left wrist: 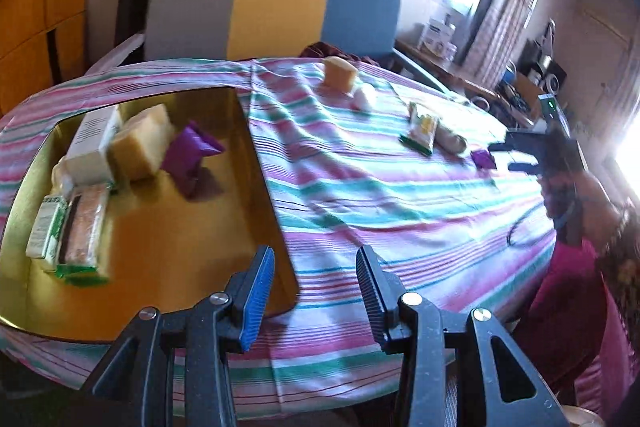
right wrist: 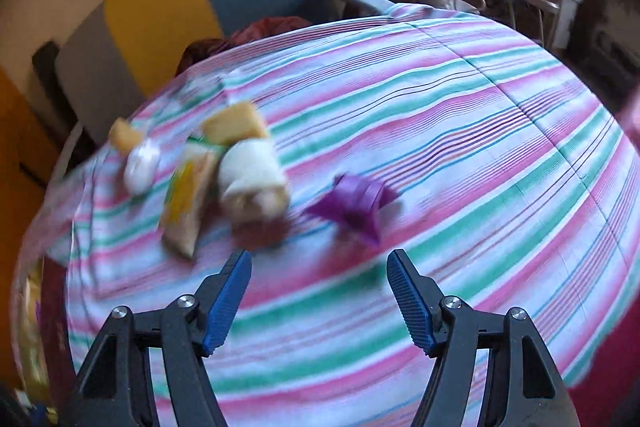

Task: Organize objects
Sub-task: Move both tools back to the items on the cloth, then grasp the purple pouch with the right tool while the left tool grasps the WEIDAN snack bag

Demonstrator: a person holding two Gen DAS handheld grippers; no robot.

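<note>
A striped pink, green and white cloth (left wrist: 400, 195) covers the surface, with a grey, yellow and blue chair back (left wrist: 276, 3) beyond it and a bright window off to the right.

The left tongs (left wrist: 316, 263) stand wide apart with nothing between them, hovering at the near right corner of a gold tray (left wrist: 264, 155). Ahead and to their left, inside the tray, lie a white box (left wrist: 94, 143), a yellow sponge (left wrist: 140, 143), a purple wrapped packet (left wrist: 192, 155) and, nearer, green-edged snack packs (left wrist: 68, 227).

Far ahead of the left tongs on the cloth sit an orange-yellow block (left wrist: 340, 73) with a small white item (left wrist: 365, 99) just beside it.

The right tongs (right wrist: 320, 259) are also spread wide and empty. Just ahead of them, slightly right of centre, lies a second purple packet (right wrist: 356, 207). Ahead and to the left are a white roll (right wrist: 252, 179), touching a yellow-green snack packet (right wrist: 186, 199); the view here is blurred. In the left wrist view the right tongs (left wrist: 500, 157) hang near that purple packet (left wrist: 483, 159).
</note>
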